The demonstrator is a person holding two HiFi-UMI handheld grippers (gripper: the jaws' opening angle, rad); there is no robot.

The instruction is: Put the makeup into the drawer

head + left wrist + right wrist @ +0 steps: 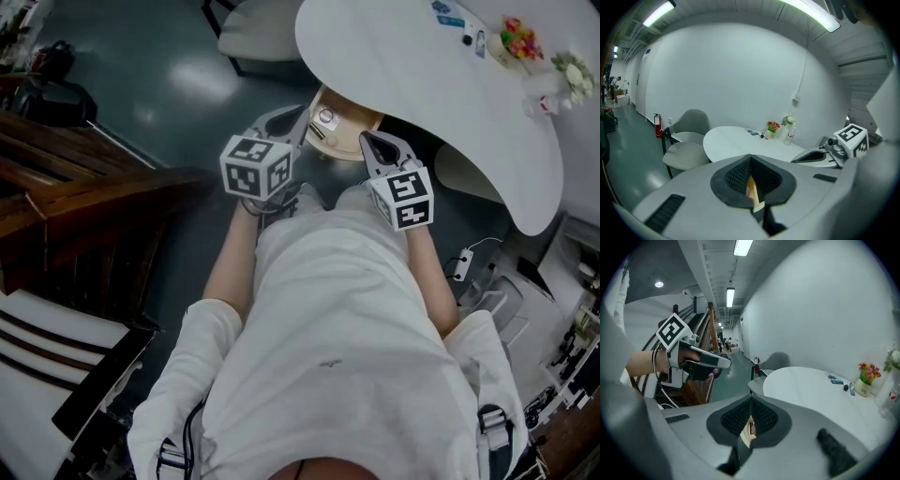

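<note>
Dark polished floor (178, 84) beneath a white round table (412, 94). Nearest, short of the table's near edge: left gripper (300, 114) and right gripper (367, 141), both with jaws pressed together on nothing. Tips aim at what looks like a wooden drawer (352, 127) standing open under the table's rim; judged a ready pose. A round pale item (326, 117) lies inside, possibly makeup. Small items (457, 16) sit at the table's far side near flowers (518, 39), too small to identify.
</note>
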